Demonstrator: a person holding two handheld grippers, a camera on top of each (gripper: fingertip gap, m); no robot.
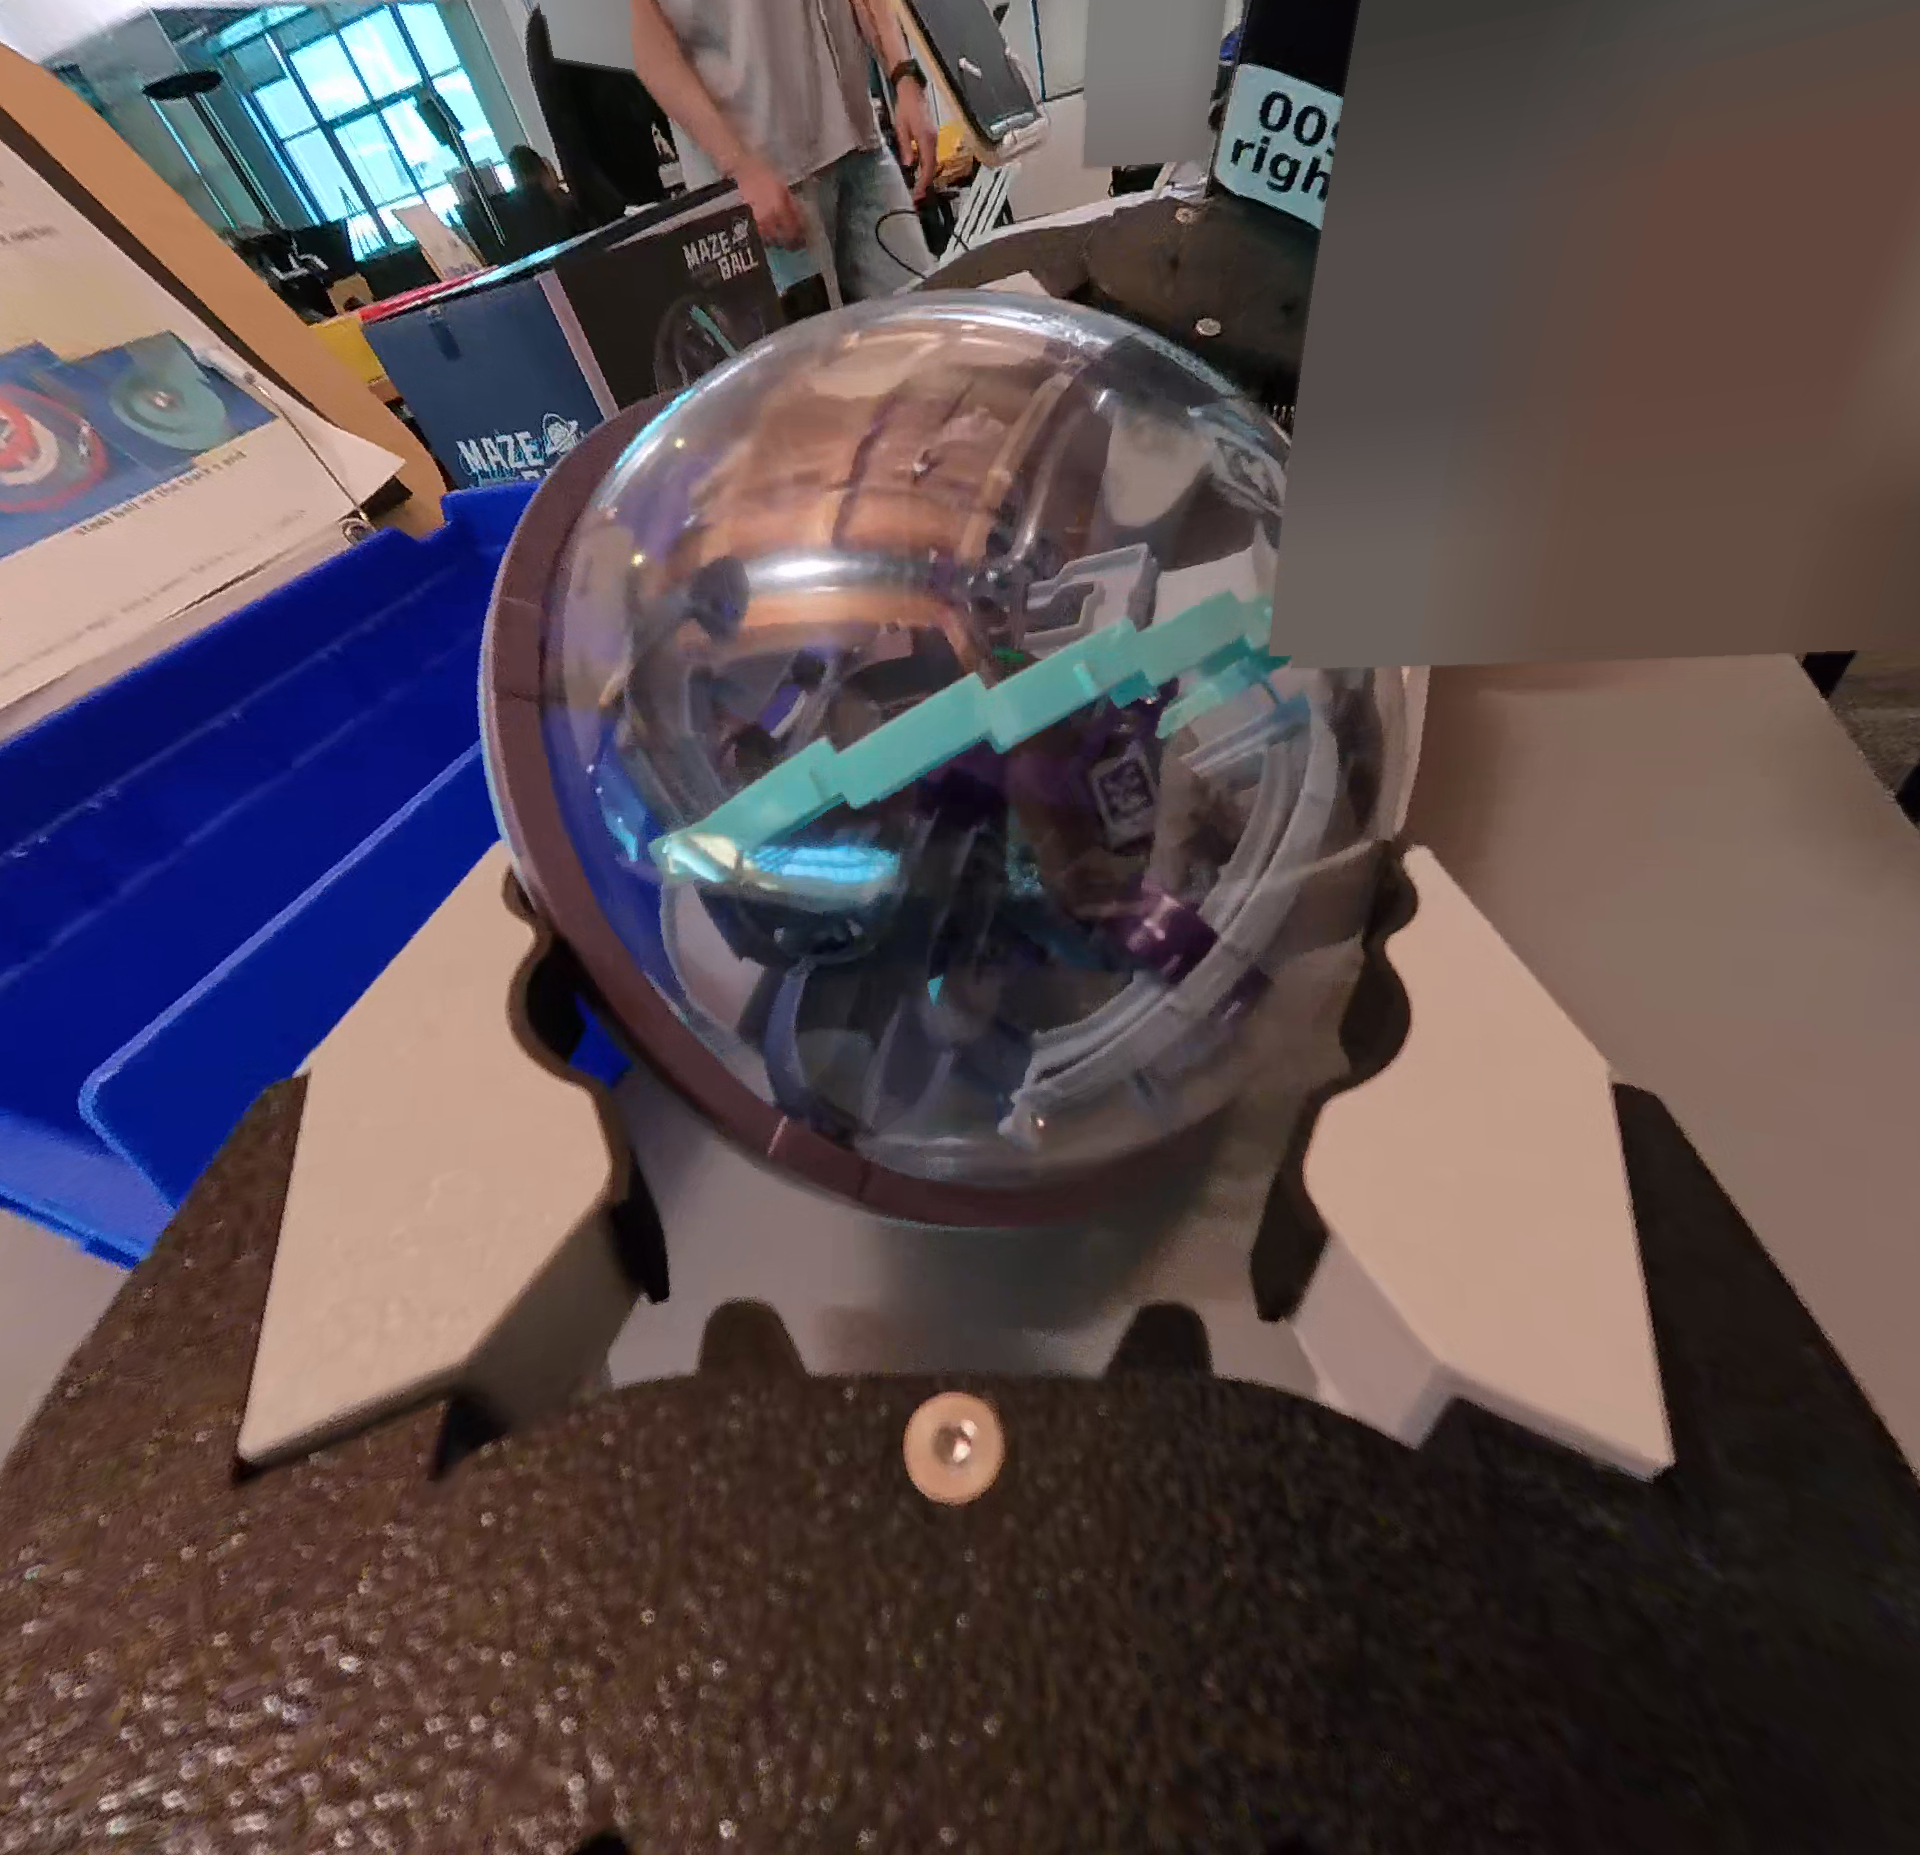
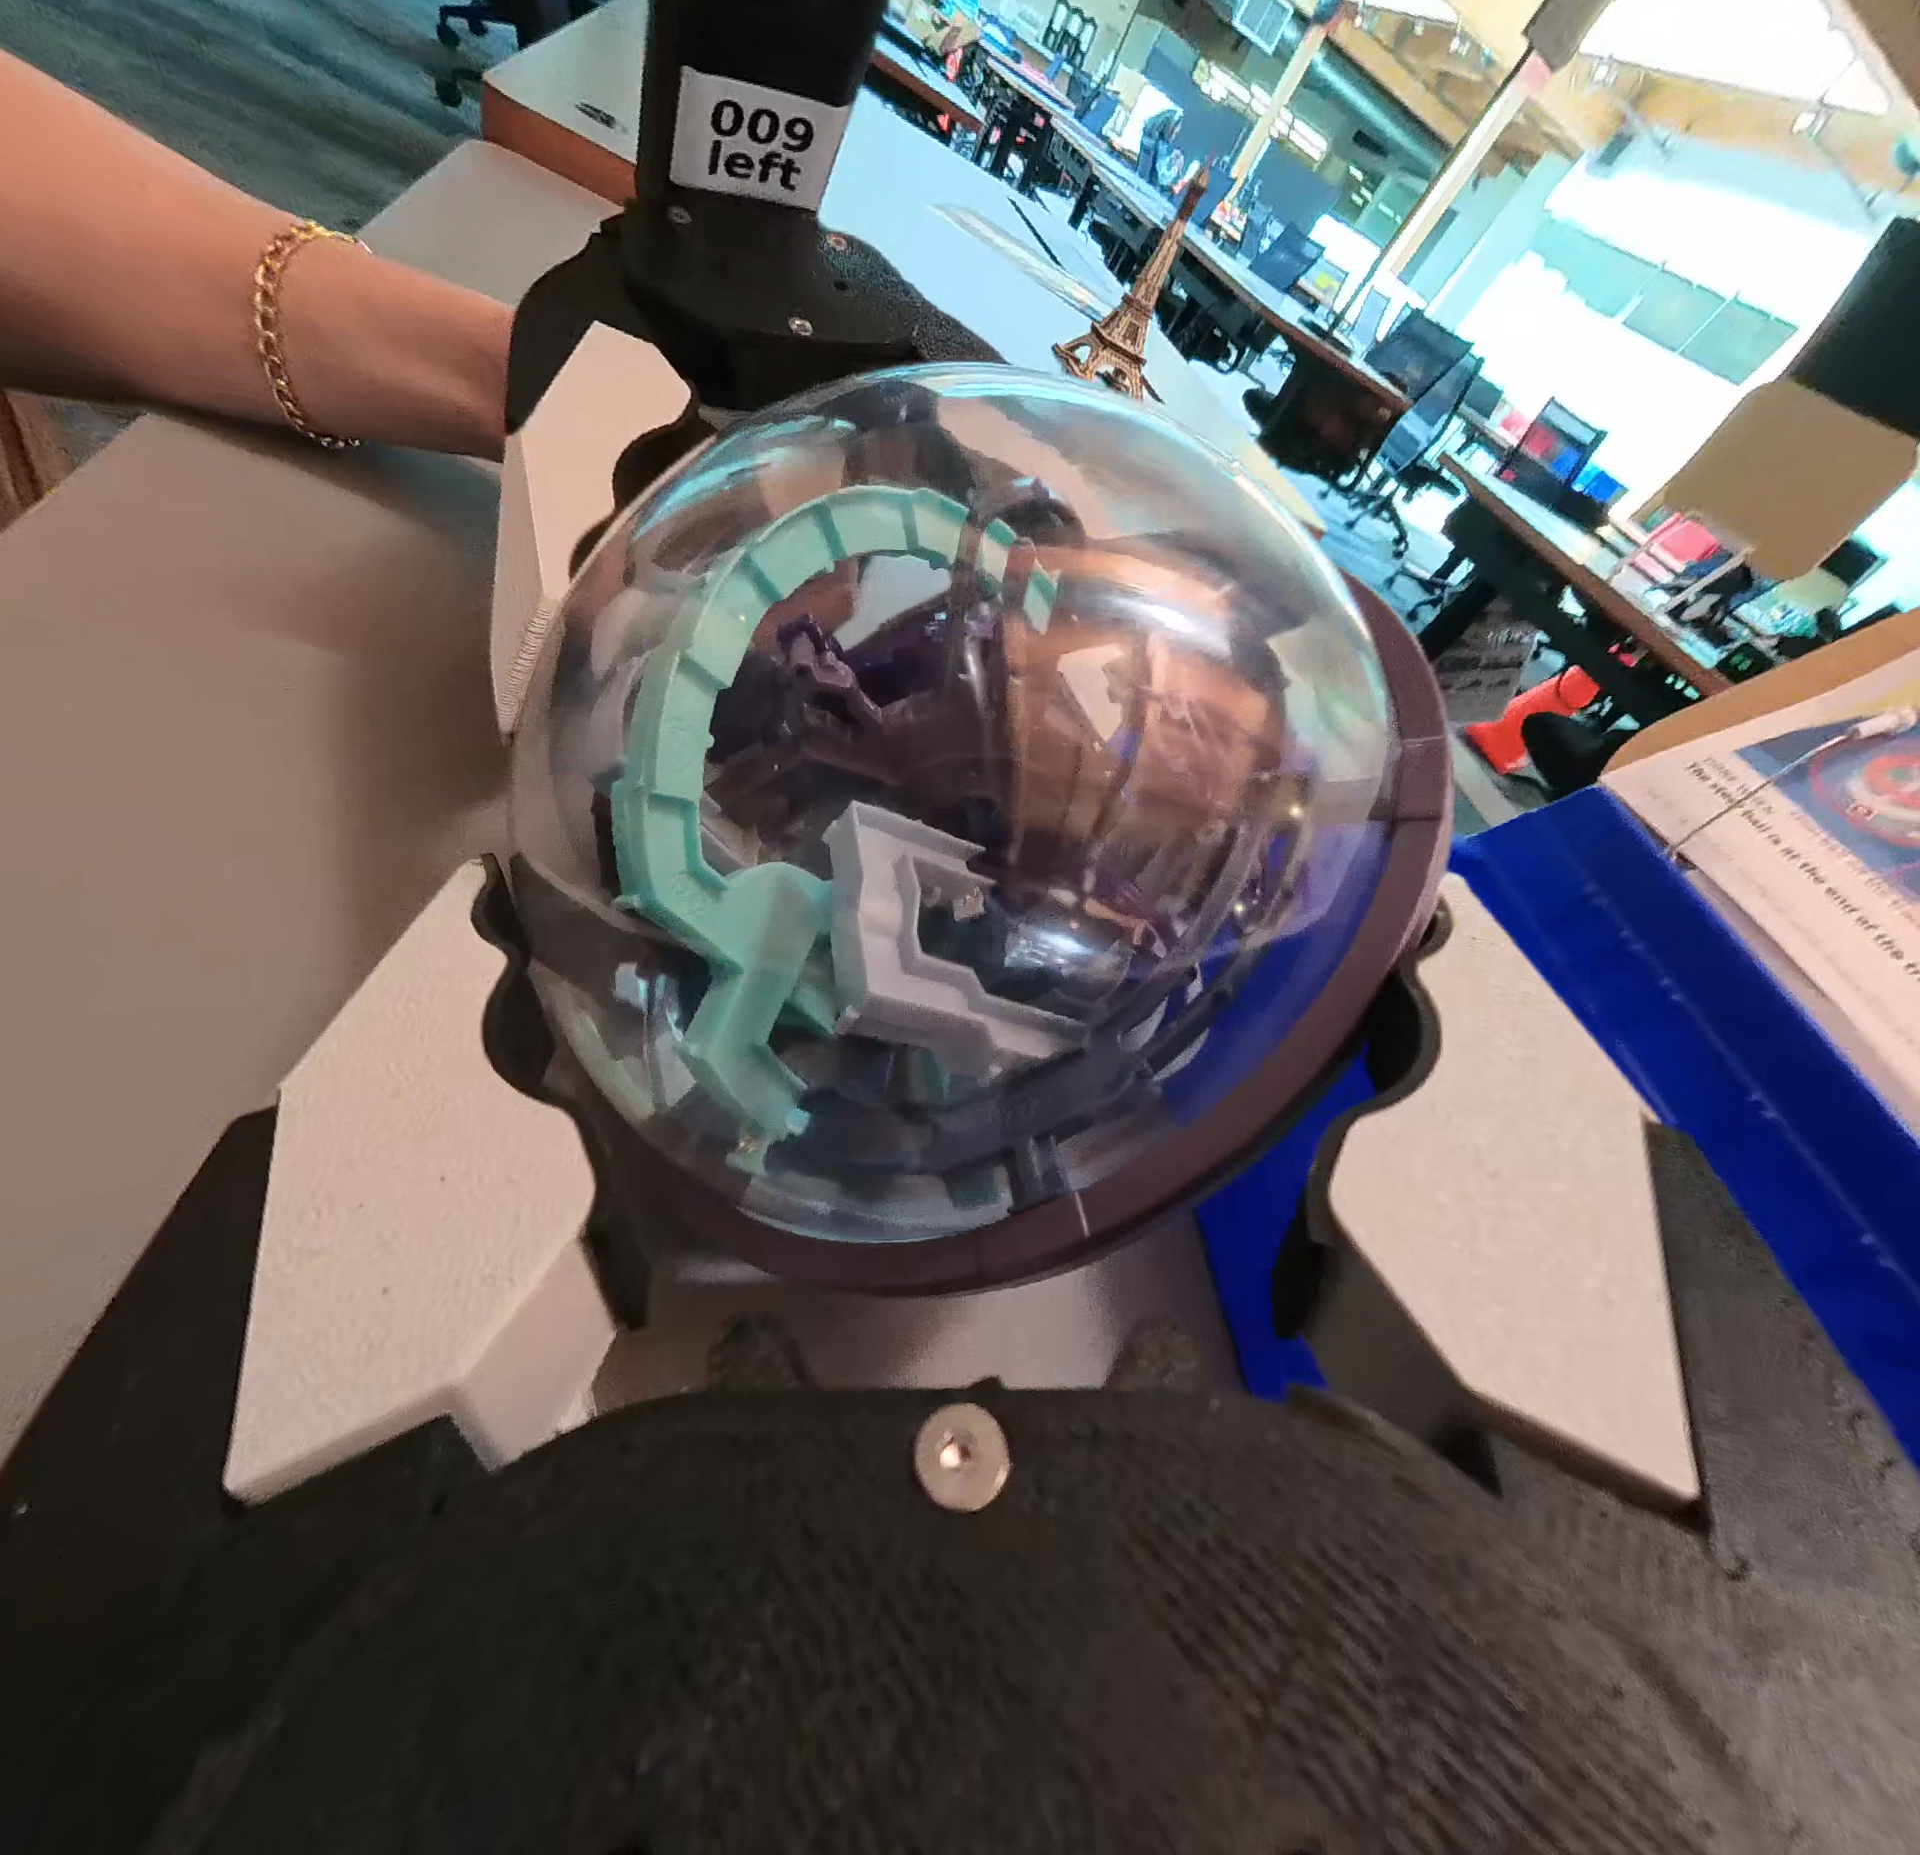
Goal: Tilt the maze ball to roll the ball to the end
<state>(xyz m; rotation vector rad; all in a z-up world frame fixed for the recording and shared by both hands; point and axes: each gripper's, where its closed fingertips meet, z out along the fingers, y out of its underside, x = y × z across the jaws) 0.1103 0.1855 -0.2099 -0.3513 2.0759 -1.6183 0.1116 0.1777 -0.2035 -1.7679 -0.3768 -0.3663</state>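
There is writing in seven spots, and it is not copied here.

Left wrist view: a pale sticker (image 1: 1280, 148) with dark print sits on a black handle (image 1: 1273, 29). A dark box (image 1: 675, 314) and a blue box (image 1: 488, 392) on the tabletop both have white print. A paper sheet (image 1: 135, 475) has pictures and lines of small print. A small tag (image 1: 1127, 792) with a square code sits inside the maze ball (image 1: 831, 579).

Right wrist view: a white sticker (image 2: 756, 143) with black print sits on another black handle (image 2: 758, 8). A paper sheet (image 2: 1808, 849) on the right has print too.

Open-plan office: long desk rows (image 2: 1351, 330)
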